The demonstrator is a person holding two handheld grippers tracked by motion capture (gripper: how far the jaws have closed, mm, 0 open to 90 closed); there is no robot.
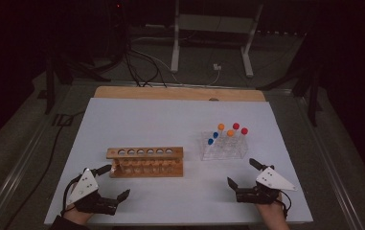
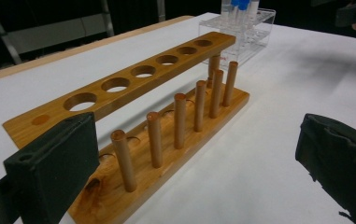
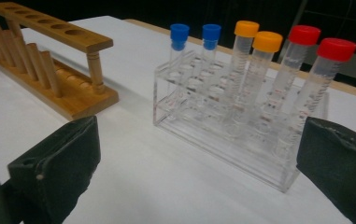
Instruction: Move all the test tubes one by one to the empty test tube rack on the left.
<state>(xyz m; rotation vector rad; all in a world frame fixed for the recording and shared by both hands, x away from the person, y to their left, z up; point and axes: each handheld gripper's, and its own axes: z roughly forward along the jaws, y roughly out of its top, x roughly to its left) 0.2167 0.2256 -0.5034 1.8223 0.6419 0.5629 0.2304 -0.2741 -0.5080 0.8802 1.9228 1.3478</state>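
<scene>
A white surface (image 1: 170,120) is seen in the high view, laid over a wooden board whose far edge shows as a tan strip. The room around it is dark; a grey floor, black cables and a white metal stand (image 1: 212,28) are made out beyond the far edge.

Two racks are set on the surface. A wooden rack (image 1: 145,162) is placed left of centre; its top bar is pierced by six round holes, all empty, and a row of upright wooden pegs is fixed to its base. A clear plastic rack (image 1: 223,146) is placed to its right, near but apart from it. Six capped tubes are held upright in it: two with blue caps (image 3: 180,31), two with orange caps (image 3: 246,28) and two with red caps (image 3: 305,33). The tubes look clear; whether liquid is inside cannot be told.

The left gripper (image 1: 114,182) is held at the near left, just beside the end of the wooden rack, its jaws spread wide with nothing between them. The right gripper (image 1: 242,173) is held at the near right, in front of the clear plastic rack, jaws likewise spread and empty.
</scene>
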